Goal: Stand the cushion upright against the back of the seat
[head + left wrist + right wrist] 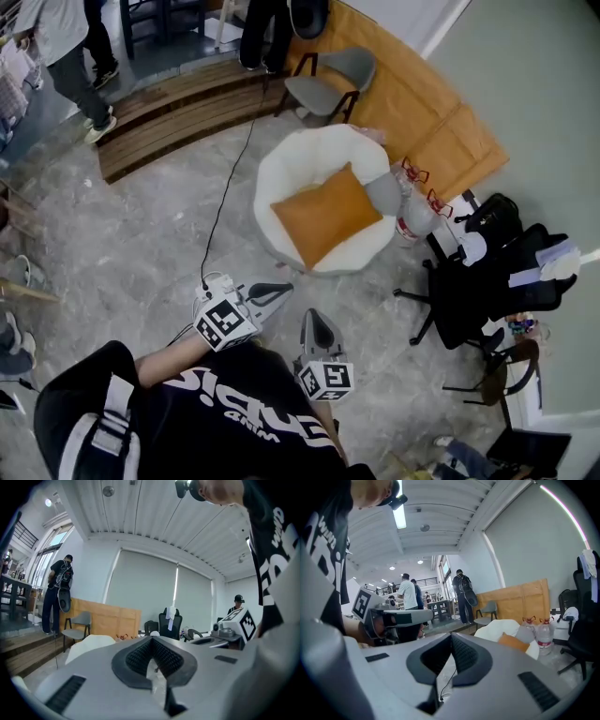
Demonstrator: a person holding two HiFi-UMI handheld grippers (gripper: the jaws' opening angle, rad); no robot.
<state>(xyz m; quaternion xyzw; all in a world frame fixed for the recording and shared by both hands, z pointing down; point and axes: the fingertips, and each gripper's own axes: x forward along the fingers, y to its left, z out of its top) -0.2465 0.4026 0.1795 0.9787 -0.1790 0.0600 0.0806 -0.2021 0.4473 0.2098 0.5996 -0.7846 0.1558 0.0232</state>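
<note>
An orange cushion (326, 214) lies flat on the white round seat (281, 169) in the middle of the head view. In the right gripper view a corner of the cushion (513, 642) shows on the seat (499, 629). Only the white seat (89, 646) shows in the left gripper view. My left gripper (284, 290) and right gripper (315, 318) are held side by side in front of my chest, well short of the seat, both pointing toward it. Each has its jaws shut with nothing between them, as both gripper views confirm at the left gripper (151, 639) and the right gripper (451, 637).
Two water bottles (410, 217) stand right of the seat, with a black office chair (487, 281) beyond them. A grey chair (330, 84) and a wooden panel (422, 117) stand behind. A black cable (225, 197) crosses the floor. People stand by the wooden platform (178, 108).
</note>
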